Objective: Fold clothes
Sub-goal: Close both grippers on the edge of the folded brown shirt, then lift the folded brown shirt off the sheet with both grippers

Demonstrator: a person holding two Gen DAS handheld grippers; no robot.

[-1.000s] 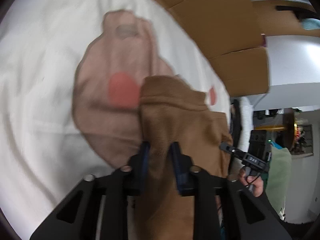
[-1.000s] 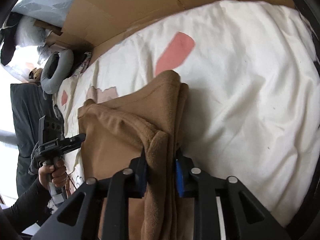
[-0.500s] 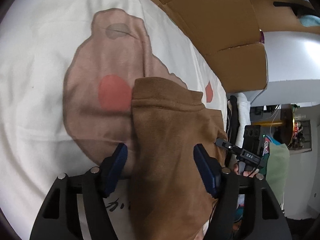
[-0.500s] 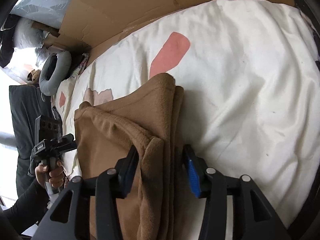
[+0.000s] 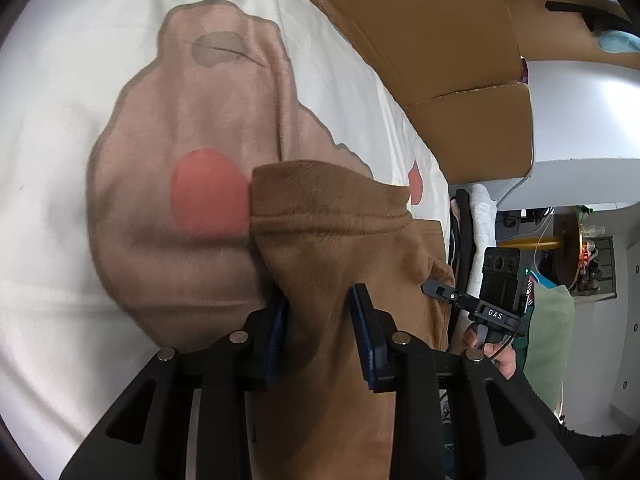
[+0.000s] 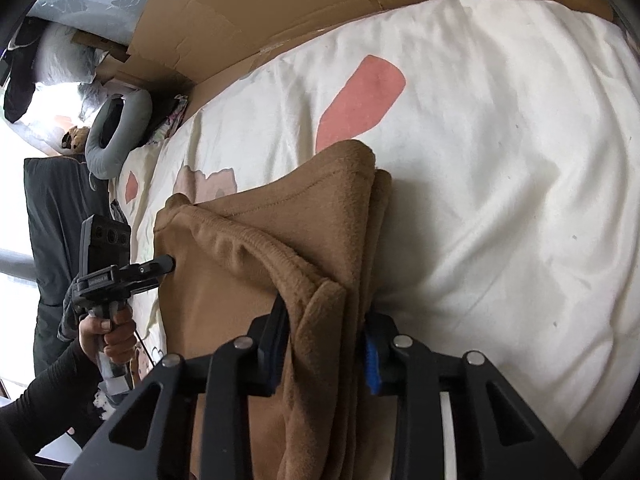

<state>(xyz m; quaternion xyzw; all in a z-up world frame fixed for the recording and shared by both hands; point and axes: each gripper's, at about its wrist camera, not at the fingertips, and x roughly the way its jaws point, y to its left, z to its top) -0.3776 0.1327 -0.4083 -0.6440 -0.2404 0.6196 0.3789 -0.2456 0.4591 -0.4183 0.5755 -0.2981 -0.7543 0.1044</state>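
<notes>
A brown fleece garment lies folded on a white duvet printed with a tan bear. My left gripper has its jaws closing on the garment's left edge; cloth fills the gap and touches both blue pads. In the right wrist view the garment shows its ribbed hem and stacked layers at the right edge. My right gripper is closing on that thick stack, its pads against the cloth. Each view shows the other gripper at the garment's far side: the right gripper and the left gripper.
Flattened cardboard stands along the far side of the bed, also cardboard. A grey neck pillow and a dark bag sit past the duvet. A hand in a black sleeve holds the left gripper. Shelves and clutter fill the room's right side.
Both grippers let go of the brown garment, opened wide half a second ago, and have narrowed onto it again. The garment now lies flatter on the duvet.
</notes>
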